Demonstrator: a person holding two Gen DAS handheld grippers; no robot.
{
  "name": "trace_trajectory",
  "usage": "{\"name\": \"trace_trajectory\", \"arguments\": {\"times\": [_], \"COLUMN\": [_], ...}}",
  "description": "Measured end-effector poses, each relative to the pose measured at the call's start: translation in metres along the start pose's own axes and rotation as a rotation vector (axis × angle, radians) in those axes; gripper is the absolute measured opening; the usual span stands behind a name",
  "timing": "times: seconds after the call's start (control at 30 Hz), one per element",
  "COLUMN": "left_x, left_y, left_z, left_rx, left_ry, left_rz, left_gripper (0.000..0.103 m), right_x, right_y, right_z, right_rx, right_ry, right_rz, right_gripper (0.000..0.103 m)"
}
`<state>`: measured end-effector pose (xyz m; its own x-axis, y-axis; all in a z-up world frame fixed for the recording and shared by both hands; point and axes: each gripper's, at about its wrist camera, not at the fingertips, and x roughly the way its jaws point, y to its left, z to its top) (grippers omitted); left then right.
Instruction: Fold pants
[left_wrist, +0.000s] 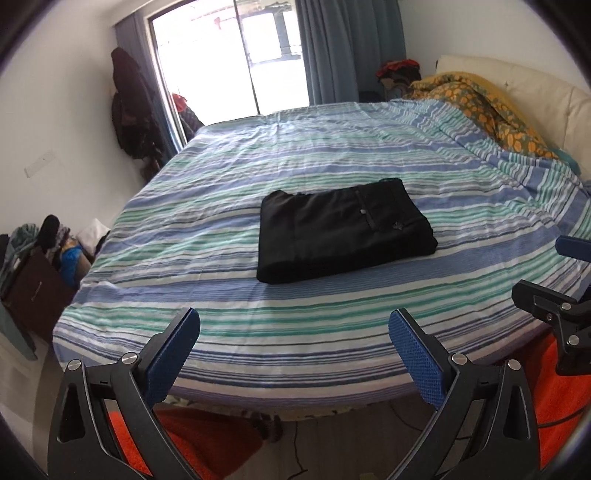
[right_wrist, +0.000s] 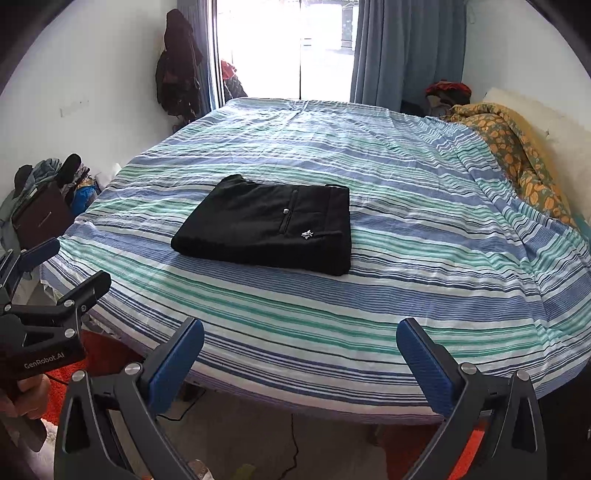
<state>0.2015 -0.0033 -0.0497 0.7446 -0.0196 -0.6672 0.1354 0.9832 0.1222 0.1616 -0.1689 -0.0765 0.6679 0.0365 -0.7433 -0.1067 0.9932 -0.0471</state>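
Note:
Black pants (left_wrist: 343, 229) lie folded into a flat rectangle on the striped bed (left_wrist: 258, 177), back pocket and button facing up. They also show in the right wrist view (right_wrist: 269, 225) on the bed (right_wrist: 406, 229). My left gripper (left_wrist: 293, 328) is open and empty, held back over the bed's near edge, well short of the pants. My right gripper (right_wrist: 299, 339) is open and empty too, also at the near edge. Each gripper appears at the side of the other's view, the right one (left_wrist: 554, 280) and the left one (right_wrist: 62, 266).
A yellow patterned blanket (left_wrist: 487, 107) is bunched at the bed's right side against a cream headboard (left_wrist: 535, 88). Clothes hang on the left wall (left_wrist: 133, 107). A cluttered pile (left_wrist: 44, 251) stands left of the bed. An orange rug (left_wrist: 207, 435) lies below.

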Motion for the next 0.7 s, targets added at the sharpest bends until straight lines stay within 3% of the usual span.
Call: {"name": "trace_trajectory", "arguments": {"times": [0.13,0.37,0.7], "left_x": [-0.003,-0.025,-0.040], "left_y": [-0.001,0.015,0.011], "left_z": [-0.001,-0.001,-0.001], "left_rx": [0.018,-0.083,-0.056], "left_ry": [0.059,0.146,0.122], "left_rz": [0.021,-0.083,-0.012], "left_gripper": [0.102,0.102,0.102], "right_x": [-0.004,-0.030,-0.055], "right_y": [0.010,0.018,0.020], "right_z": [-0.003,-0.002,-0.005], "right_rx": [-0.023,-0.038,-0.064], "right_ry": [0.029,0.035,0.017], "right_rz": [0.008,0.016,-0.011], "right_gripper": [0.103,0.103,0.103]}}
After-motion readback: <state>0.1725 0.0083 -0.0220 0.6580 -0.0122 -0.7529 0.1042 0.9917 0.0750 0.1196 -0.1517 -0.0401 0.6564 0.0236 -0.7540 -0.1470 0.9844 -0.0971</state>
